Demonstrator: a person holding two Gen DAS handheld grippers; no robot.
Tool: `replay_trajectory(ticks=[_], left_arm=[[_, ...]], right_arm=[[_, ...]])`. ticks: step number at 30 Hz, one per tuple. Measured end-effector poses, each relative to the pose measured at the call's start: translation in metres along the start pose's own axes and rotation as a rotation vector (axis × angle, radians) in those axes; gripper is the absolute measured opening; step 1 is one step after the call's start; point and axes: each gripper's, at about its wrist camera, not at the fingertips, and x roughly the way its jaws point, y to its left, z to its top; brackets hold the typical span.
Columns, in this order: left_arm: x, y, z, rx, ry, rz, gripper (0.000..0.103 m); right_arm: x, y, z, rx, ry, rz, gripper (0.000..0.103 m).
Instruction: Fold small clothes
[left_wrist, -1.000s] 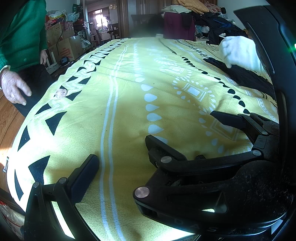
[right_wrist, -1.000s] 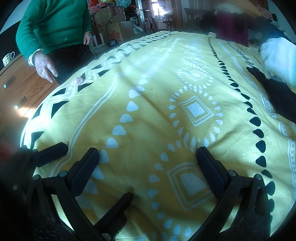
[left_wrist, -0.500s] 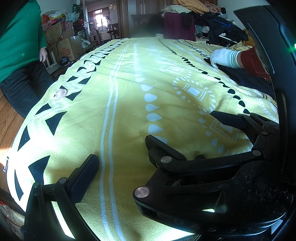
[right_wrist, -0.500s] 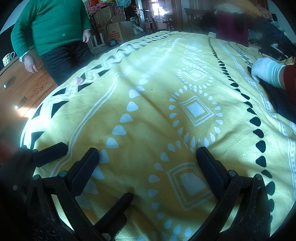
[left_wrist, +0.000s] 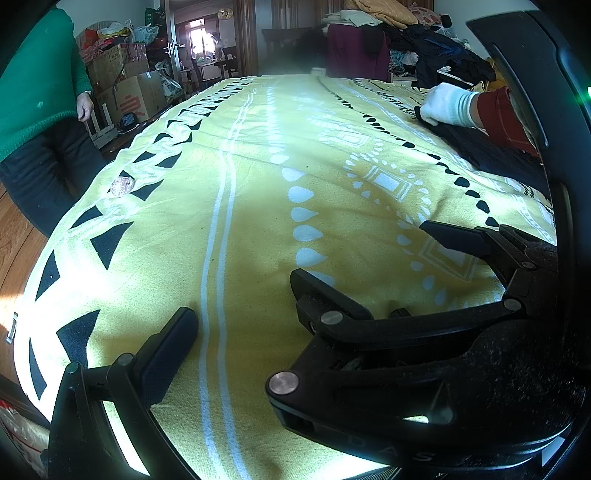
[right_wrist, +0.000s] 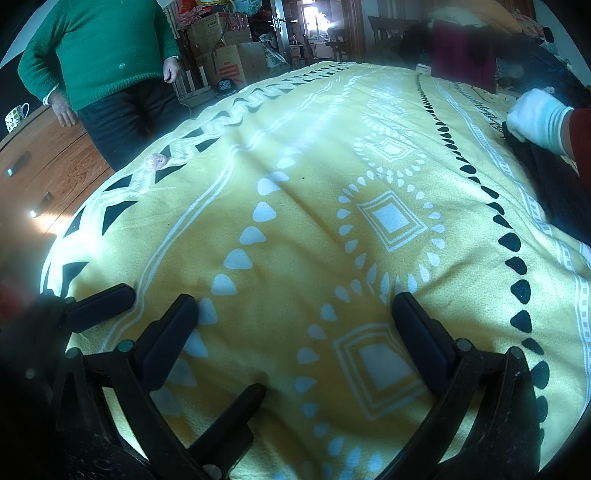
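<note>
- We judge the folding not yet begun: no folded garment shows on the yellow blanket (right_wrist: 295, 229) in either view, and neither tool has any cloth in it.
- Our right gripper (right_wrist: 293, 308) rests low over the blanket with its fingers spread wide, nothing between them but the patterned fabric beneath.
- Our left gripper (left_wrist: 243, 299) looks open too. We see one finger (left_wrist: 166, 347) at the lower left and take the black finger to its right as the mate, though the right gripper lies across that side and we cannot be fully sure. It holds nothing.
- The only piece of clothing near at hand is a dark garment (right_wrist: 554, 188) lying along the right edge of the blanket, well apart from both grippers.
- A gloved hand (right_wrist: 535, 118) with a red sleeve rests on the far end of that garment. Whether it is laying it out or taking it away, we cannot tell.
- A person in a green sweater (right_wrist: 99, 48) stands at the left edge, touching nothing, with a small pinkish object (right_wrist: 157, 161) on the blanket just beside them.
- Everything is left to do, as we see it: reach the dark garment, bring it to the middle, spread it flat, then fold it.
</note>
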Motion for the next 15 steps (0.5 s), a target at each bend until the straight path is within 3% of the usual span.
replay_trajectory(ticks=[15], left_arm=[[0.0002, -0.0003, 0.0000, 0.002, 0.002, 0.003, 0.103]], right_arm=[[0.0000, 0.0000, 0.0000, 0.000, 0.000, 0.000, 0.103]])
